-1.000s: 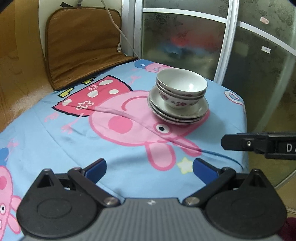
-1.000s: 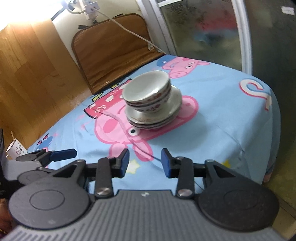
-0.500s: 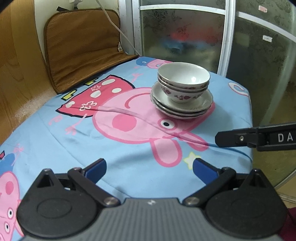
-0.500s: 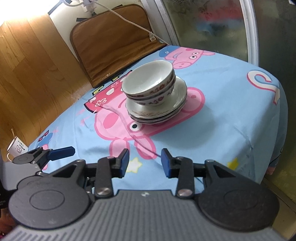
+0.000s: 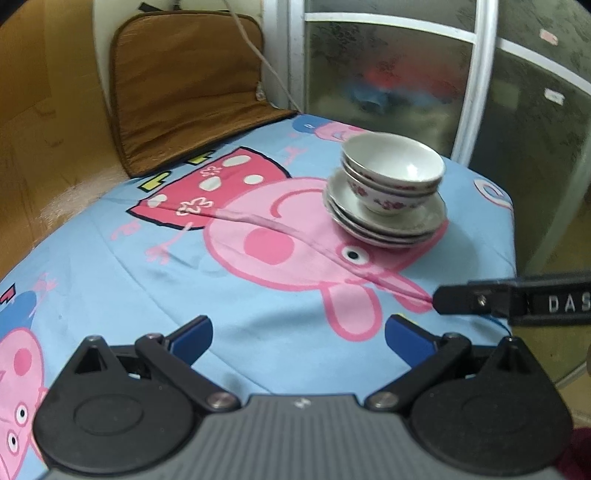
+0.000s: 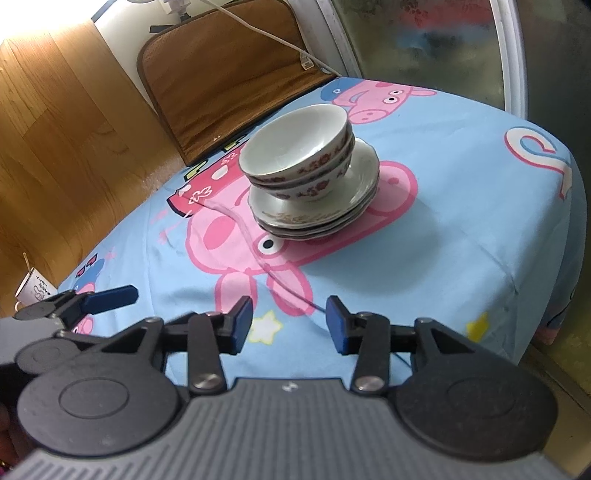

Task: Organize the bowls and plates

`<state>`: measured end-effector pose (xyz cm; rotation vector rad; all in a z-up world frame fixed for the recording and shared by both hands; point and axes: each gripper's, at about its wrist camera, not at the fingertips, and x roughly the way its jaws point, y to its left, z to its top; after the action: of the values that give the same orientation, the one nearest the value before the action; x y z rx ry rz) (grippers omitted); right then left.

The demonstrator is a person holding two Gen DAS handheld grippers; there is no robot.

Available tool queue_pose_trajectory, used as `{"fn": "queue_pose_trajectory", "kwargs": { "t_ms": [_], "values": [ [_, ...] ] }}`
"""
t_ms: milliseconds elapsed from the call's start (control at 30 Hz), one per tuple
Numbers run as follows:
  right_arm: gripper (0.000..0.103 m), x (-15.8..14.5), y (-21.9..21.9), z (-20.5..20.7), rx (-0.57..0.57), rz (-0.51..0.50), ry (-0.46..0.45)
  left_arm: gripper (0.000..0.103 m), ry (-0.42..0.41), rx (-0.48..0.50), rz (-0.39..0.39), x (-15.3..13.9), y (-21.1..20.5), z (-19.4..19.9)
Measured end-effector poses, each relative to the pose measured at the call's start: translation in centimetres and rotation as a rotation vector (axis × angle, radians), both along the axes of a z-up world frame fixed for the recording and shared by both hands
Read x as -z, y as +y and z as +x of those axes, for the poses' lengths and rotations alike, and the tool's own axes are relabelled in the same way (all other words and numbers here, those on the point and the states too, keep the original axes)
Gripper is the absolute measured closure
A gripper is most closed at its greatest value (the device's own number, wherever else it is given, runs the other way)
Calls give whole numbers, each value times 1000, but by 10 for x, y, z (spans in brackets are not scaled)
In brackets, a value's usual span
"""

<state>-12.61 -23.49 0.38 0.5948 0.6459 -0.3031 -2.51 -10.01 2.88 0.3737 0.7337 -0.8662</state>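
A stack of white bowls (image 5: 393,173) with red flower rims sits on a stack of white plates (image 5: 388,221) on the blue cartoon tablecloth (image 5: 258,295). The same bowls (image 6: 299,151) and plates (image 6: 317,206) show in the right wrist view. My left gripper (image 5: 297,336) is wide open and empty, near the table's front edge, well short of the stack. My right gripper (image 6: 290,325) is open with a narrower gap, empty, also short of the stack. The right gripper's finger (image 5: 517,302) shows at the right of the left wrist view.
A brown cushion (image 5: 184,92) leans at the back with a white cable (image 6: 273,33) across it. Frosted glass doors (image 5: 406,74) stand behind the table. A wooden wall (image 6: 55,129) is at the left. A paper cup (image 6: 31,291) stands at the far left.
Both grippers have moved closer to the stack, which looks larger now. The right gripper's finger has shifted left and lower in the left wrist view. The dishes have not moved.
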Motion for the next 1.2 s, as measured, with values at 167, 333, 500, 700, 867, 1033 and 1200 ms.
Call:
{"fn": "queue_pose_trajectory", "kwargs": {
  "t_ms": [167,333,500,700,867,1033,1200],
  "values": [
    [56,1,3,0,4,-28,-11,0,3,-49,-18,-3,4,8],
    [55,1,8,-2,6,-64,-32,0,-11,-82,-24,-4,7,11],
    [55,2,18,-3,-2,-104,-48,0,-25,-98,-24,-5,7,10],
    [54,-1,27,-4,-3,-145,-75,0,-42,-93,-23,-9,8,4],
    [52,-3,30,-6,-1,-167,-85,0,-60,-90,-29,-13,9,0],
    [51,-6,32,-10,17,-177,-99,0,-79,-89,-31,-17,9,-5],
    [50,-8,33,-12,24,-182,-107,0,-99,-88,-39,-21,11,-8]
  ]
}}
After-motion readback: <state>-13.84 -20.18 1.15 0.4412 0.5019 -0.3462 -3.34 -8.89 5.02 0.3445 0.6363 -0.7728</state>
